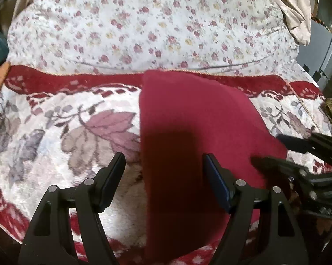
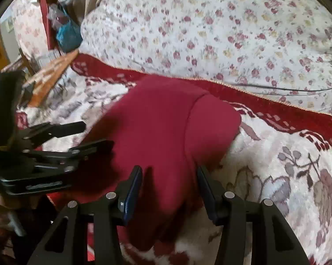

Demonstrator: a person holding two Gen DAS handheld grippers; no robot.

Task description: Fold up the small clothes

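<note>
A dark red garment point(image 1: 188, 119) lies folded lengthwise on a floral blanket point(image 1: 55, 119); it also shows in the right wrist view point(image 2: 161, 123). My left gripper point(image 1: 163, 161) is open, its jaws straddling the garment's left edge near its near end. My right gripper point(image 2: 169, 172) is open over the garment's near right part, and it shows at the right of the left wrist view point(image 1: 274, 152). The left gripper shows at the left of the right wrist view point(image 2: 97, 134). Neither holds anything.
A quilt with small red flowers point(image 1: 154, 26) is heaped behind the blanket. A beige cloth point(image 1: 296, 8) hangs at the far right. A blue bag point(image 2: 66, 33) and an orange-brown board point(image 2: 53, 72) lie at the far left of the bed.
</note>
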